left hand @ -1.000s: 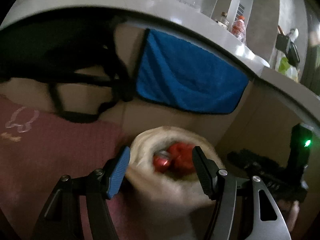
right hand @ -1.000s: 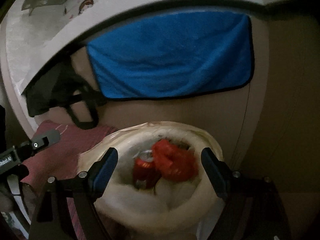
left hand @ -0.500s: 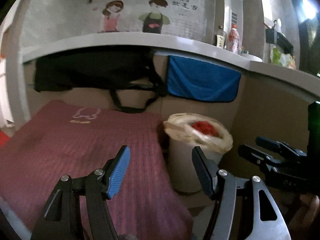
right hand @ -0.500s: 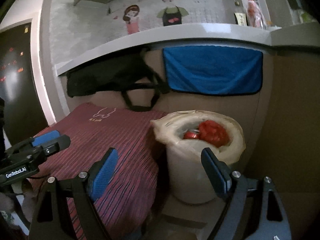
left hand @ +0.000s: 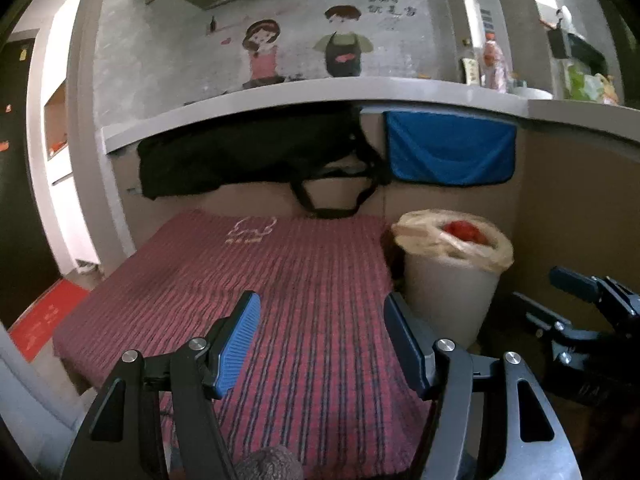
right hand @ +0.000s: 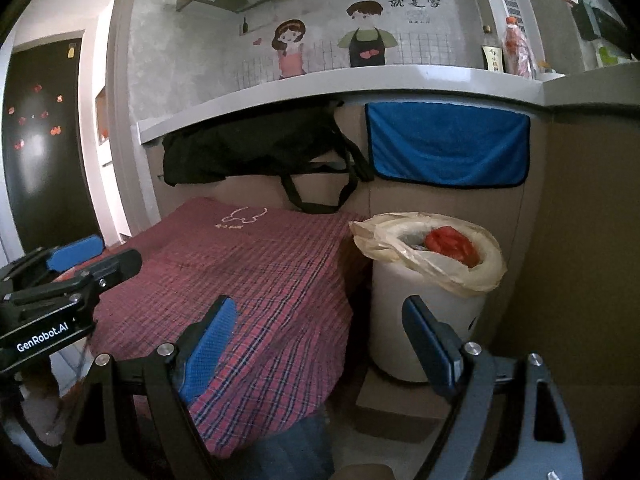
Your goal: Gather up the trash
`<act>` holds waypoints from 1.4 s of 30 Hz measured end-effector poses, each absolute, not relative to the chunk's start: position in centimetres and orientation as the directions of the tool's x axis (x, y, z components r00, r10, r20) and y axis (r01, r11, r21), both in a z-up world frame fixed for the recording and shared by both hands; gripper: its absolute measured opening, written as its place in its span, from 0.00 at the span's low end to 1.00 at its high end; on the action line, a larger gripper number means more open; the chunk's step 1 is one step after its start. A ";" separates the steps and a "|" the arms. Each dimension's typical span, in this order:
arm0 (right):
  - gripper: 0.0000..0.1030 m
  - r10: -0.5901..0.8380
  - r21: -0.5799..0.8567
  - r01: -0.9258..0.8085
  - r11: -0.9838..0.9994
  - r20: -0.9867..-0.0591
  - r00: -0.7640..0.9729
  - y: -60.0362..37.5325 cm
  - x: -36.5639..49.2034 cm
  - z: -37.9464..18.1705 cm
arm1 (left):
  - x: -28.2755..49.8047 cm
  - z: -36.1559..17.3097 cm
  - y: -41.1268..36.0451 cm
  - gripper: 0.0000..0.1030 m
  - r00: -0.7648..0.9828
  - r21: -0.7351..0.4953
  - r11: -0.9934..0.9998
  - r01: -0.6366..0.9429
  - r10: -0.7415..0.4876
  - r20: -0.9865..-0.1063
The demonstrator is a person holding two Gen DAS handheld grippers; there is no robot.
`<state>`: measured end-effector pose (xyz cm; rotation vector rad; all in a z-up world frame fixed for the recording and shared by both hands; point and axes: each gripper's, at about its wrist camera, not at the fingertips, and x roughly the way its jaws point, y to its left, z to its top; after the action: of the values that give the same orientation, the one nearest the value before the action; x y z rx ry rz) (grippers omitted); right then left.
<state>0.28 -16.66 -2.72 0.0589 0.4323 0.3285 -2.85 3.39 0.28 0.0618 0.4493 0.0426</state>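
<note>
A white trash bin (left hand: 448, 296) with a pale plastic liner stands right of a table covered in a red plaid cloth (left hand: 280, 288). Red crumpled trash (left hand: 464, 230) lies inside the bin. The bin also shows in the right wrist view (right hand: 424, 320), with the red trash (right hand: 452, 244) and part of a can in it. My left gripper (left hand: 320, 340) is open and empty above the cloth, left of the bin. My right gripper (right hand: 320, 340) is open and empty, in front of the gap between the cloth (right hand: 256, 272) and the bin.
A black bag (right hand: 256, 148) and a blue towel (right hand: 448, 144) hang under a grey counter (right hand: 360, 80) behind the table. Brown cabinet panels (right hand: 580, 240) stand right of the bin. Bottles (right hand: 516, 52) stand on the counter. The left gripper shows at the left of the right wrist view (right hand: 60, 280).
Both grippers have pulled back and up from just above the bin's mouth. The bin now sits farther away, and the cloth and wall have come into view.
</note>
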 end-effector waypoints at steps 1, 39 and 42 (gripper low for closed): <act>0.81 0.329 0.132 -0.301 0.944 -0.404 0.854 -16.6 0.2 -2.8 | -3.1 0.3 3.6 0.63 0.899 0.071 0.997 -0.037 0.064 -0.434; 0.81 0.321 0.129 -0.294 0.947 -0.392 0.862 -16.1 -0.9 -2.5 | -4.5 1.0 4.9 0.63 0.899 0.019 0.998 -0.053 0.056 -0.435; 0.81 0.321 0.129 -0.294 0.947 -0.393 0.862 -16.1 -0.9 -2.5 | -4.5 1.0 5.0 0.63 0.899 0.019 0.999 -0.051 0.054 -0.435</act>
<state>-0.95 -16.13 -2.53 0.0652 0.4231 0.3228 -4.51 4.95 0.95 0.0073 0.4504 0.0547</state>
